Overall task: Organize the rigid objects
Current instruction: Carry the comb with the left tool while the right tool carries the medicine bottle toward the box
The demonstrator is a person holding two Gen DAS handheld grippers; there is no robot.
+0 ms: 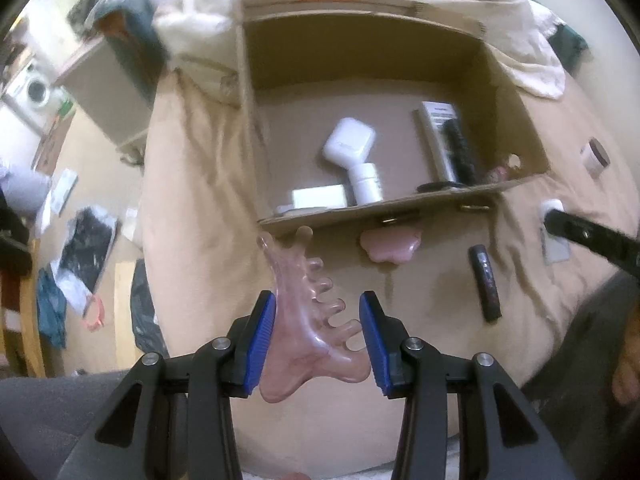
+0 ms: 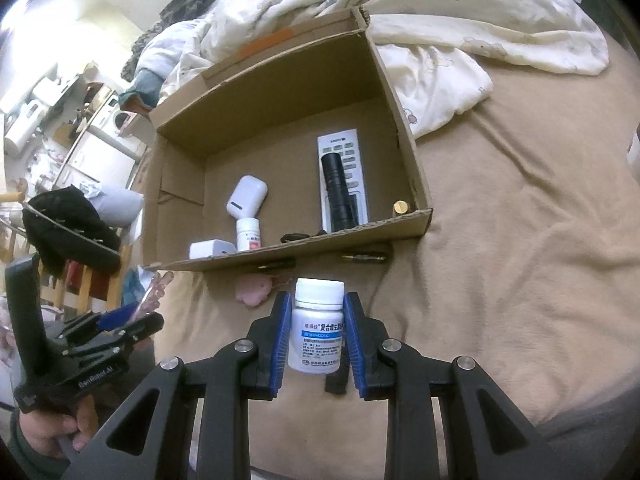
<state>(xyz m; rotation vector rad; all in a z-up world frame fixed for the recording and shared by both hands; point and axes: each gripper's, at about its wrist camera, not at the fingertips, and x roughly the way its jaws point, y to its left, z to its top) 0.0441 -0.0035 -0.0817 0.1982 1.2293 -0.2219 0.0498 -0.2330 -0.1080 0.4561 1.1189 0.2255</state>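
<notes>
Pill bottle point(image 2: 318, 326) upright, clamped in right gripper point(image 2: 316, 340), just short of cardboard box point(image 2: 416, 184) near wall, box straight ahead. Left gripper point(image 1: 316, 340) pinches pink comb point(image 1: 304, 320), long axis pointing boxward, equally close.

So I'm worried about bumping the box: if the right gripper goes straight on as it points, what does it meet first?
Probably the near wall of the cardboard box, straight ahead of the pill bottle it holds; depth is unclear.

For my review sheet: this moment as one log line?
left gripper: holds pink comb | right gripper: holds pill bottle | both short of box
</notes>
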